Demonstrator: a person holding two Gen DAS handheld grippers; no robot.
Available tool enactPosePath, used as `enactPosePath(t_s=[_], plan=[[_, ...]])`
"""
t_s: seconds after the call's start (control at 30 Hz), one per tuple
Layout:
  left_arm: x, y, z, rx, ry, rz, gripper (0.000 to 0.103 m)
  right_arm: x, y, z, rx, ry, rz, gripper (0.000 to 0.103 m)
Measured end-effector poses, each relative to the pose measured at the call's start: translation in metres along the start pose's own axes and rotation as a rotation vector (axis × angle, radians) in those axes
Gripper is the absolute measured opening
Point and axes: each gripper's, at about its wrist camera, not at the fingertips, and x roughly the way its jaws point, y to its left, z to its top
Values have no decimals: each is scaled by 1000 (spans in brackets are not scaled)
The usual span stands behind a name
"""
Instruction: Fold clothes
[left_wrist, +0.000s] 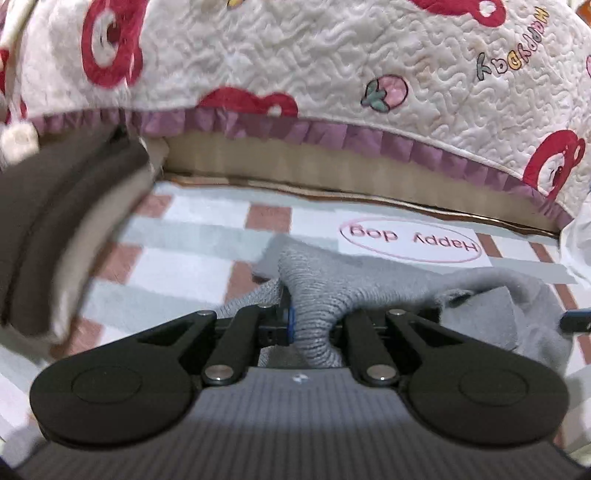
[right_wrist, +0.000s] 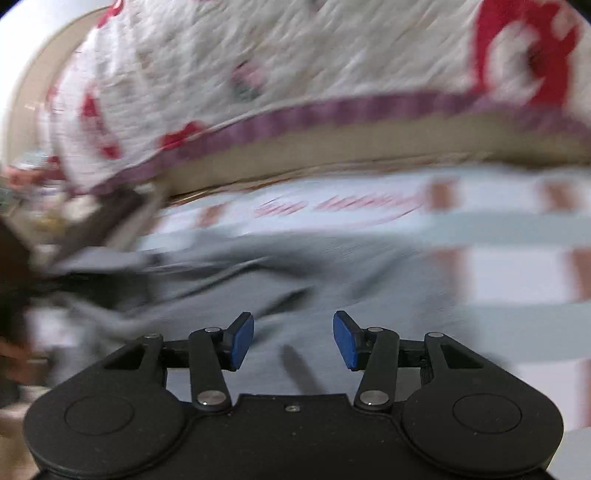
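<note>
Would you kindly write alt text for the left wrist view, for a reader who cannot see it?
The left gripper is shut on a bunched fold of a grey knit garment, which lies on a pink-and-white checked sheet. Behind it hangs a cream quilt with red bear prints and a purple ruffle; a dark folded item sits at left.

my left wrist camera looks down along my left gripper (left_wrist: 295, 317), close over the grey knit garment (left_wrist: 317, 295), facing the quilted cover (left_wrist: 332, 66) across the checked sheet (left_wrist: 192, 229). my right wrist camera, blurred, sits just behind my right gripper (right_wrist: 293, 339), tilted down the same way. both share garment, sheet and cover.
</note>
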Motion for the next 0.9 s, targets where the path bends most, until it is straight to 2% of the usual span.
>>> enactPosePath(t_s=[0.07,0.13,0.2,0.33,0.47,0.5,0.57,0.6,0.63,0.67,0.7,0.77,0.9], plan=[[4,1,-2,-19,6,-29,6,18,10,-1,0,46,56,62],[2,2,-1,-29,-15,-49,6,38,23,-7,-67,103,66,64],[-2,4,3,-46,-33,-71,6,57,50,-20,-308,146,-31,64],[2,10,6,-85,-17,-116,6,70,83,-37,-620,59,-178,67],[8,17,11,-111,1,-154,6,72,93,-34,-720,-1,-227,75],[10,18,13,-111,4,-159,6,76,92,-32,-735,3,-225,79],[15,19,16,-111,10,-167,6,84,86,-26,-724,-11,-199,80],[18,18,19,-94,10,-167,6,88,83,-23,-718,-18,-185,76],[21,16,23,-67,8,-165,6,90,80,-18,-699,-28,-155,67],[25,15,28,-41,6,-162,6,92,79,-11,-676,-32,-124,36],[27,13,33,-16,-1,-162,6,93,78,-4,-651,-36,-94,13],[31,13,48,24,-26,-161,6,93,86,14,-606,-77,-64,8],[40,27,95,5,-103,-142,6,92,121,73,-643,-221,-54,7]])
